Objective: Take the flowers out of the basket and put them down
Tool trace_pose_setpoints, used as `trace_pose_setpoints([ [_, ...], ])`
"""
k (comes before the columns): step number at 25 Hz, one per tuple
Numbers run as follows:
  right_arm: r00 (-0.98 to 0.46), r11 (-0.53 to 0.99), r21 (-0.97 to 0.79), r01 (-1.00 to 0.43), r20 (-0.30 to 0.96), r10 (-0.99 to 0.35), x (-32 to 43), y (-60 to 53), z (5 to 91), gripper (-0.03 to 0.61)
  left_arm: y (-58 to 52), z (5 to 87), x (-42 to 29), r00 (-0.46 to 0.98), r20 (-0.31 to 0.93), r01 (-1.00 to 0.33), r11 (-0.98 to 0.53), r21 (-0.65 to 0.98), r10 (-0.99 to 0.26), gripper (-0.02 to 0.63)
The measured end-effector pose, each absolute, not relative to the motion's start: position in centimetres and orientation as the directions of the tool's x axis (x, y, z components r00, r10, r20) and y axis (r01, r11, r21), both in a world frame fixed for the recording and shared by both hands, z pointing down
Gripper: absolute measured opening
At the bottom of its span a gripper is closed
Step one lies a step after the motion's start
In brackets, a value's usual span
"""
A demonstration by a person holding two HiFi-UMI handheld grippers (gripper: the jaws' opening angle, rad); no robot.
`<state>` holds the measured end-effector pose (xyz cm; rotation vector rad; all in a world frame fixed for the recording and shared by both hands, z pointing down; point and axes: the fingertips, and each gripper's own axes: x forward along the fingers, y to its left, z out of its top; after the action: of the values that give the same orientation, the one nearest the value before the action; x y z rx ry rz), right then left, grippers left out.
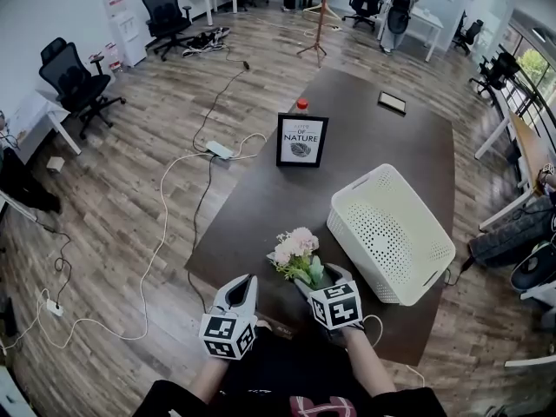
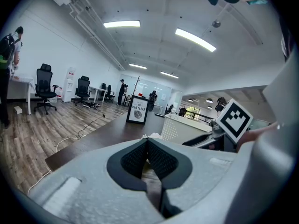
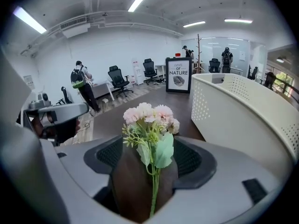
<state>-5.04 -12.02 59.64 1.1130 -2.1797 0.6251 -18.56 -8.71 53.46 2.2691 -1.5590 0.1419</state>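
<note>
The flowers (image 1: 295, 248), a small bunch of pale pink blooms with green leaves, are out of the basket (image 1: 391, 233) and lie on the dark table (image 1: 261, 207) near its front edge, just left of the white perforated basket and apart from it; their blooms point away from the person. The right hand-held gripper (image 1: 323, 278) hangs over the stem end with its jaws spread wide; in the right gripper view the thin stem runs up the middle of the gap and neither pad presses on it, so the bunch is not gripped. The left hand-held gripper (image 1: 246, 281) sits beside the flowers to their left, its jaws pressed together at the tips with nothing between them; farther back on the table stands a framed sign (image 1: 301, 140).
</note>
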Motion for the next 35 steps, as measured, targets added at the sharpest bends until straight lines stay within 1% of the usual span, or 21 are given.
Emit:
trace_pose_setpoints([
  [6,-0.475,0.531,-0.133,-0.837,0.658,-0.584,-5.0,-11.0,58.3,0.341,-8.2,53.3,-18.2,0.388,0.286,-0.912,-0.322,0.254,-0.876,0.009],
  [11,-0.461,0.556,-0.055,-0.829,0.629,-0.625,-5.1,-10.3,57.3,0.341,-8.1,53.0,-17.7,0.400,0.281,-0.908,-0.336,0.249,-0.872,0.009],
  [17,-0.483,0.541,-0.098,-0.835,0.598,-0.639,-5.1,-9.3,56.5,0.339,-7.8,52.7,-16.9,0.418,0.274,-0.902,-0.361,0.234,-0.866,0.009],
  [26,-0.485,0.522,-0.084,-0.849,0.519,-0.704,-4.2,-7.1,54.7,0.336,-7.9,51.6,-16.5,0.430,0.243,-0.898,-0.385,0.214,-0.869,0.009],
  [35,-0.463,0.480,-0.074,-0.874,0.429,-0.775,-3.7,-6.3,53.2,0.279,-7.0,51.0,-14.8,0.478,0.229,-0.876,-0.442,0.191,-0.848,0.009],
])
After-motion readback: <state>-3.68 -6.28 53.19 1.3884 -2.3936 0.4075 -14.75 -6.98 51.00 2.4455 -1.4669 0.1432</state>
